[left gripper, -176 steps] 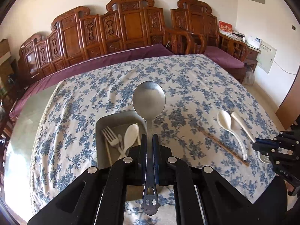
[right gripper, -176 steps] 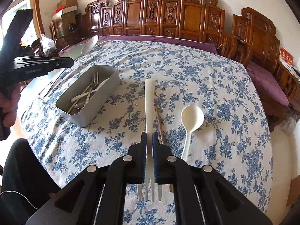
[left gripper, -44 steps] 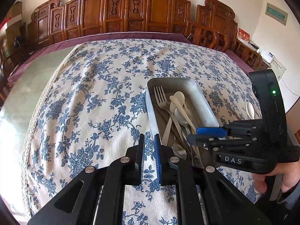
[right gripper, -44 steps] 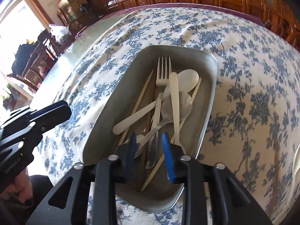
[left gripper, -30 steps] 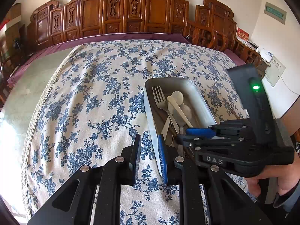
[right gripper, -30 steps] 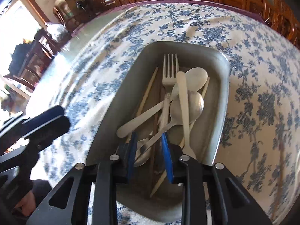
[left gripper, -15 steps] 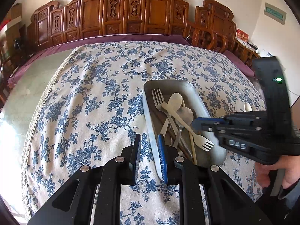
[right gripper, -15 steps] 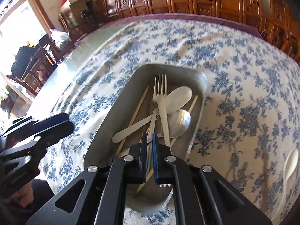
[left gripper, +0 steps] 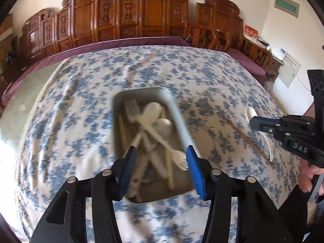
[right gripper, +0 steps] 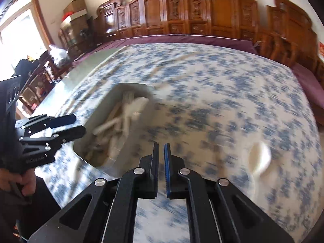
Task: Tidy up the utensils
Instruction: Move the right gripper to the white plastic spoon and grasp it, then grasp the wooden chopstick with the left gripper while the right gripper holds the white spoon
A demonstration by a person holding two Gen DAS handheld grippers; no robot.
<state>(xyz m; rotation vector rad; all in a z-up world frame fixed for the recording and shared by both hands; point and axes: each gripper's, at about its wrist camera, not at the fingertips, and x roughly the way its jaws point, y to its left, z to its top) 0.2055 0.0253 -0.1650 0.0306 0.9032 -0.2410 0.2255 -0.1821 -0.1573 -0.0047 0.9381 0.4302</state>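
Wooden chopstick (left gripper: 251,140) — left view only

Left hand-held gripper (left gripper: 160,162) just opening, empty — right hand-held gripper (right gripper: 161,162) closed.

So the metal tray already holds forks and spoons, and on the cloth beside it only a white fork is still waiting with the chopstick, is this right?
Not quite. Beside the metal tray, the white utensil left on the cloth is a white spoon, not a fork; it lies next to the chopstick. The left wrist view shows it.
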